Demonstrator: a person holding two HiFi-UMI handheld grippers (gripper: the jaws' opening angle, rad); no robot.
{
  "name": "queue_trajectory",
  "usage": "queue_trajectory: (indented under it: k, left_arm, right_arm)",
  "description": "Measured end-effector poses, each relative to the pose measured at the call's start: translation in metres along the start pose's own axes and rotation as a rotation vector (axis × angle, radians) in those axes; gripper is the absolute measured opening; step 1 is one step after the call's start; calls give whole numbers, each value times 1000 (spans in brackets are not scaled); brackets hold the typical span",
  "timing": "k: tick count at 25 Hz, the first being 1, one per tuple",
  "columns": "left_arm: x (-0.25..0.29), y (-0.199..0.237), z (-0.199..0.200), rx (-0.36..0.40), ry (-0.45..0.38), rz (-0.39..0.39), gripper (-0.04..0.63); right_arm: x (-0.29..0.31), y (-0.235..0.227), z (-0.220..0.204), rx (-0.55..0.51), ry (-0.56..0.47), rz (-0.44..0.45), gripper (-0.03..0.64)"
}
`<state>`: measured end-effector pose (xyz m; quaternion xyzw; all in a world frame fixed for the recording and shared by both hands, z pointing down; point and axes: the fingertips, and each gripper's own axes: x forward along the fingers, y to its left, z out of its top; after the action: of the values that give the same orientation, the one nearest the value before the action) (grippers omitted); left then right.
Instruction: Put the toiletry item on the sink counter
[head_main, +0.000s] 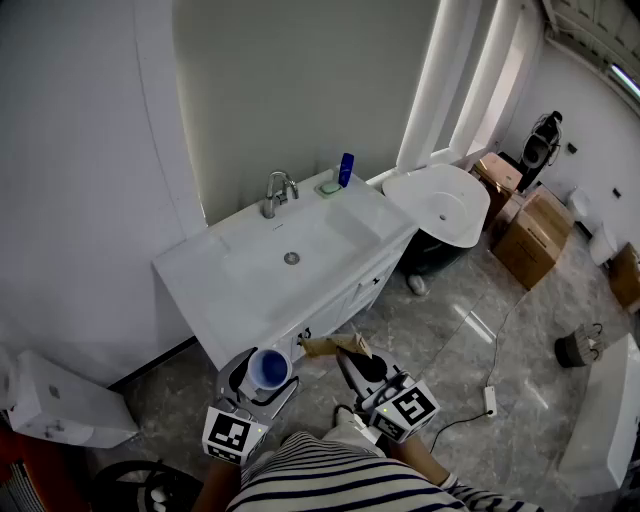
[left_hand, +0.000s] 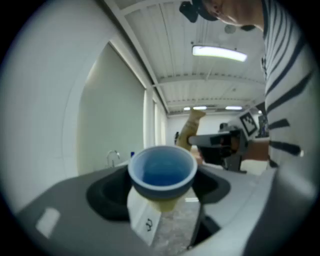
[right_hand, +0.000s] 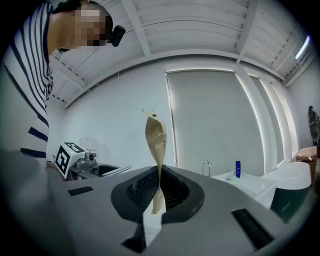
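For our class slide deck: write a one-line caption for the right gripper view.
Right tongs shut on a tan paper sachet held upright; sink counter, faucet and blue bottle beyond.

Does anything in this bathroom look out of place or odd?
Yes. A white basin sits loose beside the sink counter, apparently not fitted. Cardboard boxes stand beyond it, and a cable trails across the floor. It looks more like a storeroom.

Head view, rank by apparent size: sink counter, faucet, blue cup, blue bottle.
1. sink counter, by far.
2. blue cup and faucet look about alike; the cup is nearer the camera, so no ranking between them.
3. blue bottle, smallest.
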<state>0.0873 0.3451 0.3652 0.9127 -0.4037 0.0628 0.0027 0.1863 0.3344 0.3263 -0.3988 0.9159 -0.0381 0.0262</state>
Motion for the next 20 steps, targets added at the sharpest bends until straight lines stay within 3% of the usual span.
queue_trajectory:
  k: [20]
  left_arm:
    - [-7, -12, -12, 6, 25, -4, 370]
  right_arm:
    - [-12, 3, 0, -16, -7, 7, 14]
